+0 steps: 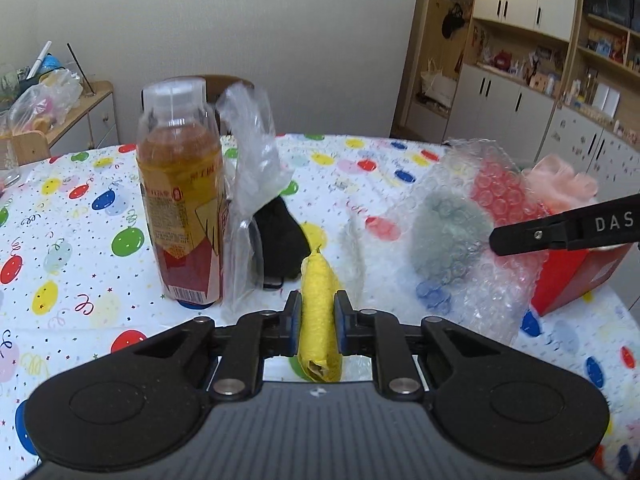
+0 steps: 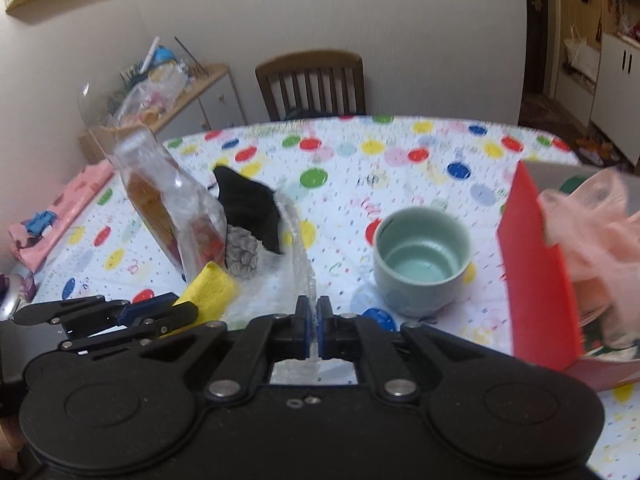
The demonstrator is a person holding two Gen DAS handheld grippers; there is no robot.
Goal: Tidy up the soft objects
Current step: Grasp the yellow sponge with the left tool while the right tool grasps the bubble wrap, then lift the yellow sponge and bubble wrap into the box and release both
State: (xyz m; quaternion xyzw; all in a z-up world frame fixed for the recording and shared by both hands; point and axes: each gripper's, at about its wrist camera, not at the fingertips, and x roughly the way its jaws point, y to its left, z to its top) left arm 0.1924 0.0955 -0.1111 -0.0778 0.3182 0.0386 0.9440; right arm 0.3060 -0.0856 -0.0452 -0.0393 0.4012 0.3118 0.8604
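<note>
Left-wrist view, nearest item first: your left gripper [image 1: 318, 322] is pinching a yellow cloth [image 1: 318, 308], rolled into a soft, ribbed, banana-shaped wad, with both pads pressed into its sides and the frayed end poking back toward the camera. Right-wrist view, same depth: your right gripper [image 2: 313, 326] is clamping a thin edge of the bubble wrap [image 2: 298, 240], jaws nearly touching, with only the film between them.

Step in hand, as judged: you are lifting two soft items at once, with both still waiting to be stowed. The likely destination is the red box [image 1: 568, 276]; the next move is calling for carrying each piece over its rim and letting go above the opening, one hand at a time, since the wrap is trailing wide and could sweep the cup.

Landmark: the juice bottle [image 1: 182, 200], clear plastic, amber-filled, capped, paper-labelled.
- Just right of the bottle: a clear plastic bag [image 1: 252, 184], crinkled, standing upright against it.
- Behind that bag: a black fabric item [image 1: 280, 236], limp and matte.
- Right of the bottle, in front of the box: the sheet of bubble wrap, pimpled, translucent, draping over a grey rounded form.
- Well right of the bottle: the red box, stiff card, already holding something pink and gauzy [image 1: 560, 184].
- Between bottle and box, in the right-wrist view: a pale green ceramic cup [image 2: 422, 258], glazed, empty, rigid.
- Beneath everything: a balloon-print tablecloth [image 1: 80, 240], smooth.
- Beyond the bottle: a wooden chair [image 2: 312, 82].
</note>
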